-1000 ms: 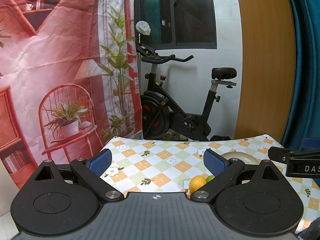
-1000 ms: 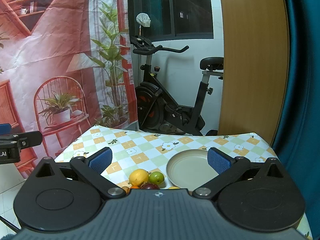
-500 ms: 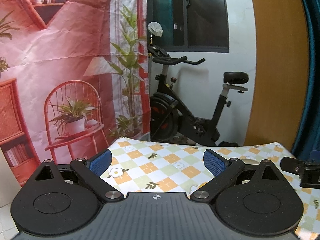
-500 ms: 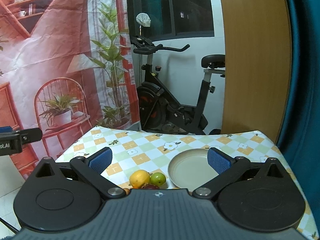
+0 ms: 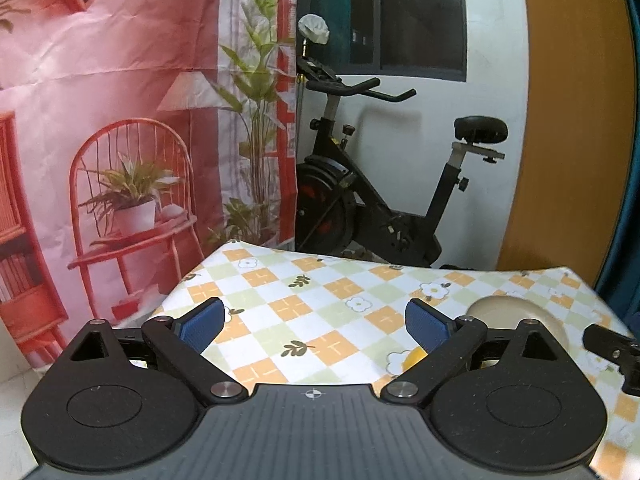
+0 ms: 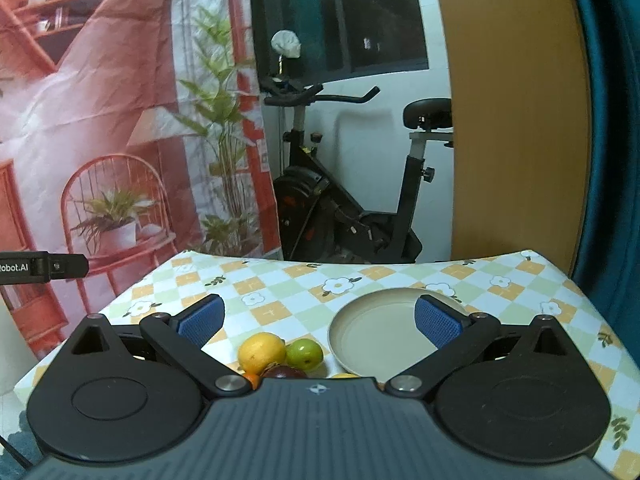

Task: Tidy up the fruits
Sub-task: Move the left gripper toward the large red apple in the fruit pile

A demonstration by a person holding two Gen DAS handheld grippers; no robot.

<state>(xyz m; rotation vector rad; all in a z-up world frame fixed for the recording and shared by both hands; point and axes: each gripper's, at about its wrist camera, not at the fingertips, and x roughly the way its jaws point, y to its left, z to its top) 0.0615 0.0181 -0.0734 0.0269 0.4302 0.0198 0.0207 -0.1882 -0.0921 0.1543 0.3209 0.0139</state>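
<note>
In the right wrist view a yellow-orange fruit [image 6: 261, 353], a green fruit [image 6: 304, 354] and a dark purple fruit [image 6: 285, 371] lie together on the checked tablecloth [image 6: 280, 284], left of an empty beige plate [image 6: 380, 336]. A small orange fruit [image 6: 251, 379] peeks out beside them. My right gripper [image 6: 318, 322] hovers open just behind the fruits, nothing between its blue pads. In the left wrist view my left gripper [image 5: 313, 326] is open over the cloth [image 5: 304, 304]; the plate [image 5: 516, 312] and a sliver of yellow fruit [image 5: 414, 358] show past its right finger.
An exercise bike [image 6: 344, 200] stands behind the table. A red printed backdrop [image 6: 100, 120] hangs at left, a wooden panel [image 6: 516, 120] and teal curtain [image 6: 612, 140] at right. The other gripper's tip shows at each view's edge [image 5: 612, 348] [image 6: 44, 266].
The left gripper has tilted up and shifted left, so the fruits slid mostly out of its view. The right gripper has barely moved. Both stay open.
</note>
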